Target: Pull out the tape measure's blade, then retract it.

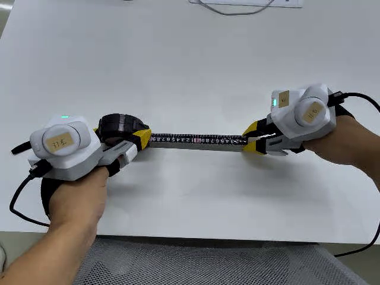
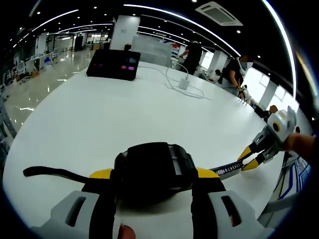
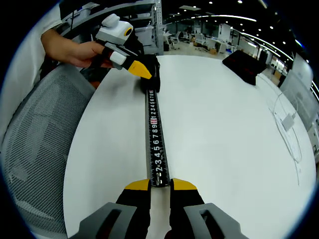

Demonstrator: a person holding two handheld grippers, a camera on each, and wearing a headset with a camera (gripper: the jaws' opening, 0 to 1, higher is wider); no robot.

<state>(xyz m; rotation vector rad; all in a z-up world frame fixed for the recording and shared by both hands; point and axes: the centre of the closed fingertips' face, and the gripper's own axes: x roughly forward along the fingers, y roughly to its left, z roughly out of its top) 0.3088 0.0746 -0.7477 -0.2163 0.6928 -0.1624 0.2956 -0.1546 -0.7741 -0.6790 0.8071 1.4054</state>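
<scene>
- On the blade point(image 3: 157, 144) of the tape measure point(image 3: 153, 79), black numerals 2 to 9 are read, rising toward 12 o'clock — then a red figure, too small to be read.
- A tan sticker point(image 1: 60, 141) on the left gripper point(image 1: 126, 148) and a second sticker point(image 1: 312, 111) on the right gripper point(image 1: 254, 138) bear handwriting — not legible.

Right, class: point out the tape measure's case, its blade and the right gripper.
case point(image 2: 154, 167), left gripper view, black top face.
blade point(image 3: 156, 142), right gripper view, numbered face.
right gripper point(image 1: 252, 138), head view, midway between fingertips.

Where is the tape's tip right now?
Head view: the tape's tip lies right of centre, pinched in the right claw, stretched from the case in the left claw.
</scene>
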